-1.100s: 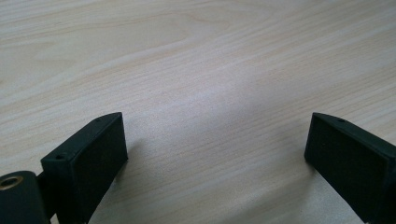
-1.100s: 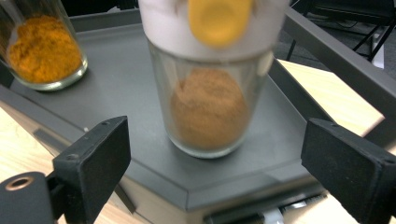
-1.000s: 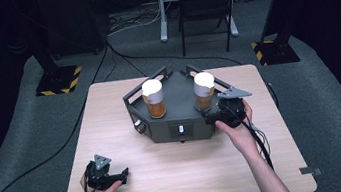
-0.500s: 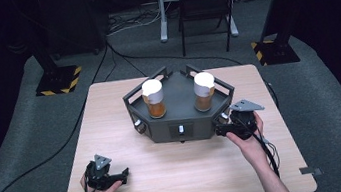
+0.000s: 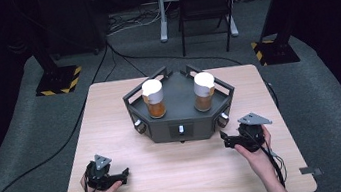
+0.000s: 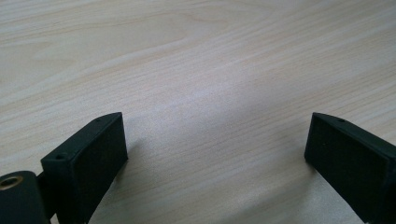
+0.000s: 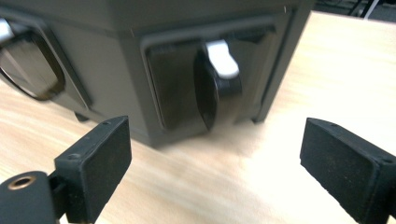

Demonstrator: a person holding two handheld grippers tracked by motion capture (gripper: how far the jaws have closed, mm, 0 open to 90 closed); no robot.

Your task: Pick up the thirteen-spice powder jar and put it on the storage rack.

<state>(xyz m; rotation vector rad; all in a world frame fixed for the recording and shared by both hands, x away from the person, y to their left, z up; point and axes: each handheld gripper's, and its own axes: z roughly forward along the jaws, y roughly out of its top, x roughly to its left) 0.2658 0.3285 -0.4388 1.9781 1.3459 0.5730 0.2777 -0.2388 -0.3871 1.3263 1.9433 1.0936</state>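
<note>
A dark grey six-sided machine (image 5: pixel 181 117) stands mid-table. On top of it are two amber-filled jars with white lids, one on the left (image 5: pixel 153 98) and one on the right (image 5: pixel 204 90). My right gripper (image 5: pixel 227 141) hovers low at the machine's front right corner, open and holding nothing. In the right gripper view its jaws (image 7: pixel 212 130) face a black knob with a white marker (image 7: pixel 218 88) on the machine's side panel, a short way off. Near the front left edge my left gripper (image 5: pixel 123 175) rests open on the table, with bare wood between its jaws (image 6: pixel 215 128).
The machine has a second knob at its front left corner (image 5: pixel 138 126) and a small white switch on its front face (image 5: pixel 181 130). Light wood table (image 5: pixel 179 175) stretches between the grippers. Cables trail off the front edge. A chair and stands sit on the floor behind.
My right gripper has come down from beside the right jar on top of the machine to the table level at its front right corner. The left gripper has kept still.
</note>
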